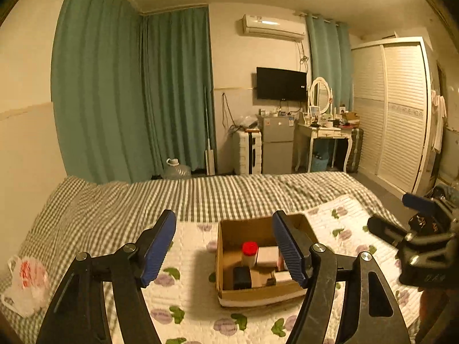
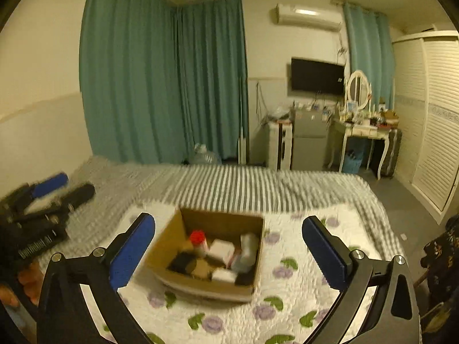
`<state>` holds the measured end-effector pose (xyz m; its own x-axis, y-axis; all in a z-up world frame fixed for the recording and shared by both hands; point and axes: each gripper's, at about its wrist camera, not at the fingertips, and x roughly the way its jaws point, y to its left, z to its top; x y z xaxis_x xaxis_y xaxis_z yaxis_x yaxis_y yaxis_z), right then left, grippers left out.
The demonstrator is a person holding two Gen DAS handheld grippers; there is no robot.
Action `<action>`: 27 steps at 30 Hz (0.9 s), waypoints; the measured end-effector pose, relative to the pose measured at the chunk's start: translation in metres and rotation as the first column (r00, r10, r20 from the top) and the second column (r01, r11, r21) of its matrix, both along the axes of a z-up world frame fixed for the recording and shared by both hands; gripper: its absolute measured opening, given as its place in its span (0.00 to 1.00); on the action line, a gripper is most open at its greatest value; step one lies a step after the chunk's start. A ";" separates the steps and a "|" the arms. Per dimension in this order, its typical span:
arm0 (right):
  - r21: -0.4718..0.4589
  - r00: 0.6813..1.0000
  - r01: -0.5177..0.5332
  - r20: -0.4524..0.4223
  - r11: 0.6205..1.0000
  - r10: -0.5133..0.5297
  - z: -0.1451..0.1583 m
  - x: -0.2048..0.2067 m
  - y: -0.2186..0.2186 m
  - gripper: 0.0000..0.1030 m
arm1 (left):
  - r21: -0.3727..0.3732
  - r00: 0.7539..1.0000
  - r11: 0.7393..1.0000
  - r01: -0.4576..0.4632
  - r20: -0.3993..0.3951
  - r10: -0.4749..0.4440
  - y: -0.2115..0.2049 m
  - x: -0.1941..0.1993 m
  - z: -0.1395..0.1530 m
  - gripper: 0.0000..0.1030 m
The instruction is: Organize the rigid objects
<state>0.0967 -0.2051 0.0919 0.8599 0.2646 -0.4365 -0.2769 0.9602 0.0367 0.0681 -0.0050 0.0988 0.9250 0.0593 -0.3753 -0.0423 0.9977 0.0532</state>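
Observation:
An open cardboard box (image 1: 229,292) (image 2: 218,220) sits on a floral quilt (image 1: 183,295) (image 2: 289,301) on the bed. Inside stand a red-capped bottle (image 1: 249,253) (image 2: 198,242), white cartons (image 1: 268,255) (image 2: 221,249), a black item (image 1: 241,277) (image 2: 182,262) and a clear bottle (image 2: 247,250). My left gripper (image 1: 223,229) (image 2: 77,185) hovers open in front of the box, its blue pads empty. My right gripper (image 2: 229,223) (image 1: 390,210) is open wide on the box's right side, holding nothing.
A white plastic bag with red print (image 1: 25,283) lies at the bed's left edge on the checked sheet (image 1: 200,192). Beyond the bed are a water jug (image 1: 178,169), a small fridge (image 1: 276,146), a dressing table (image 1: 327,134) and a white wardrobe (image 1: 396,109).

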 end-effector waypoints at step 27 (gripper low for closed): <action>-0.018 0.999 0.038 -0.008 0.999 -0.038 -0.068 0.004 -0.001 1.00 | 0.018 0.995 1.000 -0.012 -0.104 0.014 -0.013 0.003 -0.087 0.70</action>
